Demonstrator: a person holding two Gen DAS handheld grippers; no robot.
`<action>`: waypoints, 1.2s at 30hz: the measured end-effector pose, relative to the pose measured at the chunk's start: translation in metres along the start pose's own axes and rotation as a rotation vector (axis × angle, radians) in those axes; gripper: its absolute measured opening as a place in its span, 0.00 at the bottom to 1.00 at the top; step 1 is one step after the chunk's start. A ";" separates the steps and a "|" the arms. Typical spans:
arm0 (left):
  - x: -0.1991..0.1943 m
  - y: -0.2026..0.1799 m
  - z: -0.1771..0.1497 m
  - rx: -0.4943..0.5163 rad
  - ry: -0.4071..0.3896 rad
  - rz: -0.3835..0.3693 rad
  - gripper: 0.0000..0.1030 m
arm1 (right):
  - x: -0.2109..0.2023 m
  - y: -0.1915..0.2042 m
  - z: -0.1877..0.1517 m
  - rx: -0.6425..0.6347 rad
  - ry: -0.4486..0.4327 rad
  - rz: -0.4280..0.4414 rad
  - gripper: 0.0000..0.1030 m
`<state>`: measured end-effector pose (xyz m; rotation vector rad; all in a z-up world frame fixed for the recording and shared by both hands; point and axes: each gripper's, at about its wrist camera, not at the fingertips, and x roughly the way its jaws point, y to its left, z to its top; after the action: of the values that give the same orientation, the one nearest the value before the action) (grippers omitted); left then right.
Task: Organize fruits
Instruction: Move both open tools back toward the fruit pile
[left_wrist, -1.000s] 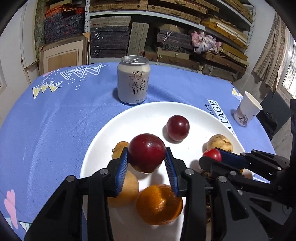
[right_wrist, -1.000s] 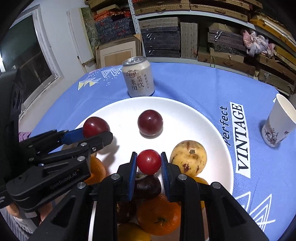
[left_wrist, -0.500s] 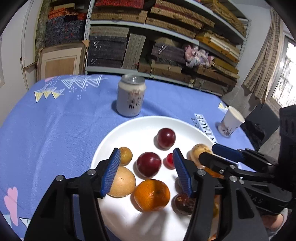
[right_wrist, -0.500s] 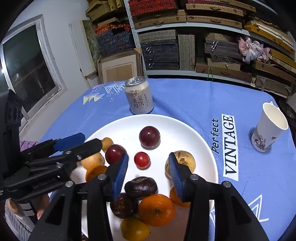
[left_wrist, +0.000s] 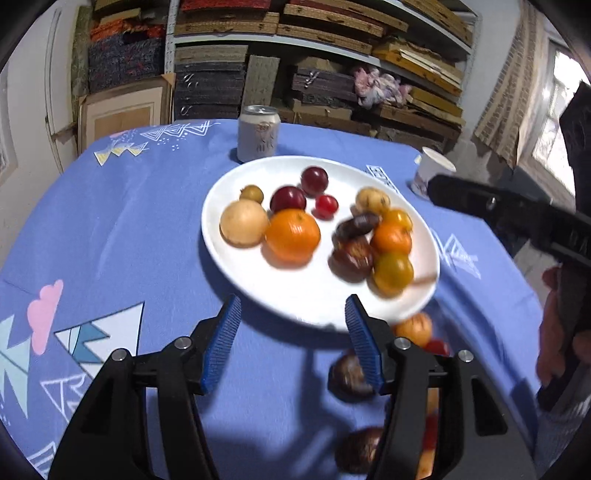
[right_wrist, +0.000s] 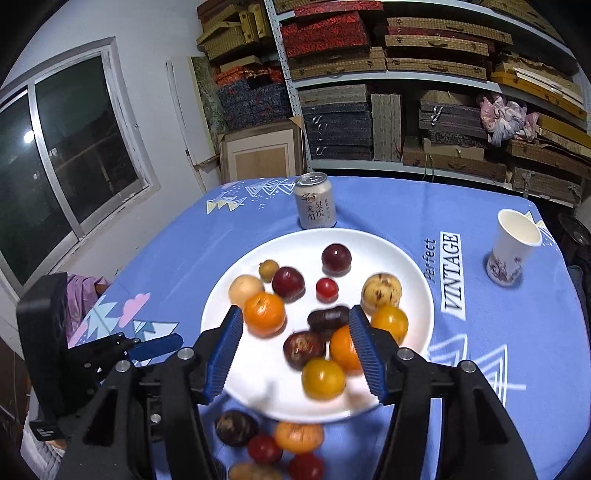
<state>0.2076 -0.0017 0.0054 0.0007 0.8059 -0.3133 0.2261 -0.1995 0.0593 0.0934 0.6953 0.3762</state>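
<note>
On the blue tablecloth (right_wrist: 480, 369), the fruit plate (right_wrist: 413, 295) lies beyond both empty claws, right claw (right_wrist: 295, 350) opening.

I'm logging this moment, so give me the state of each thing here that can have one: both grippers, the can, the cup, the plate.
left gripper: open, empty.
right gripper: jaws opening, nothing gripped.
can: upright, tab unpulled, beside the plate.
paper cup: upright, looks empty.
white plate: flat on the tablecloth, loaded with fruit.
small red fruit: resting loose on the plate.
loose fruits: off the plate, on the cloth.
</note>
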 end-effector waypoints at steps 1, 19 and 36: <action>-0.001 -0.004 -0.006 0.014 0.000 -0.002 0.56 | -0.004 0.000 -0.004 0.001 -0.002 -0.003 0.59; 0.022 -0.044 -0.037 0.195 0.078 0.002 0.67 | -0.030 -0.016 -0.036 0.092 -0.022 0.018 0.68; 0.019 -0.003 -0.042 0.135 0.078 0.116 0.60 | -0.024 -0.007 -0.044 0.051 0.027 0.009 0.68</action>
<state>0.1894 -0.0047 -0.0375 0.1870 0.8572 -0.2586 0.1834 -0.2163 0.0392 0.1400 0.7315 0.3691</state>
